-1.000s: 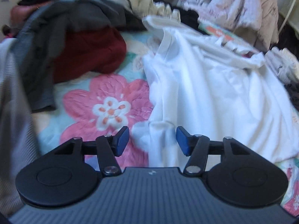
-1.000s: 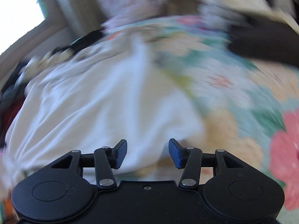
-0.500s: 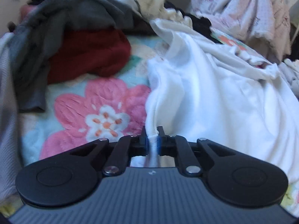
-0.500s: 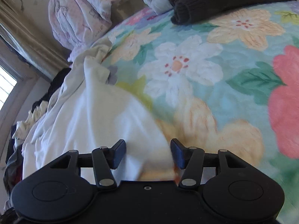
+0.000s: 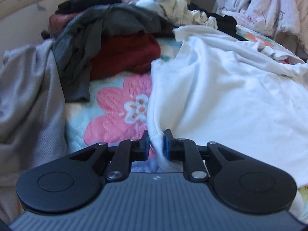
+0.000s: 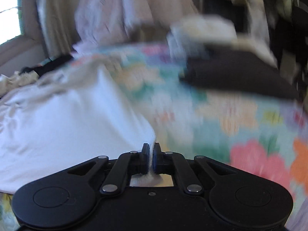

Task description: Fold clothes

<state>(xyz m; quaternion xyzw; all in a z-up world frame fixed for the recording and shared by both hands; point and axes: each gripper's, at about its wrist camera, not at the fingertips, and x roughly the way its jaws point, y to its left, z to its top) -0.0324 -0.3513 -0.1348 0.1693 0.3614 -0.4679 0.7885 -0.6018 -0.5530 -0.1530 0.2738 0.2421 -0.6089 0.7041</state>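
Note:
A white shirt (image 5: 221, 96) lies crumpled on a floral bedspread (image 5: 119, 104). Its left hem runs down between the fingers of my left gripper (image 5: 156, 142). Those jaws are opening: the cloth rests against the right pad and a gap shows beside the left pad. In the right wrist view, which is blurred, the same white shirt (image 6: 67, 119) spreads to the left. My right gripper (image 6: 151, 150) is shut on its lower right edge, and a thin strip of cloth is pinched between the pads.
A heap of clothes fills the back left: a dark grey garment (image 5: 86, 44) over a dark red one (image 5: 123, 55), and a light grey one (image 5: 28, 88) at the left edge. A pale printed blanket (image 5: 259, 5) hangs behind. A dark garment (image 6: 240, 73) lies on the bedspread (image 6: 211, 125).
My left gripper closed on the shirt's hem, then parted somewhat with the cloth still between the pads. My right gripper went from open around the shirt's edge to shut on it.

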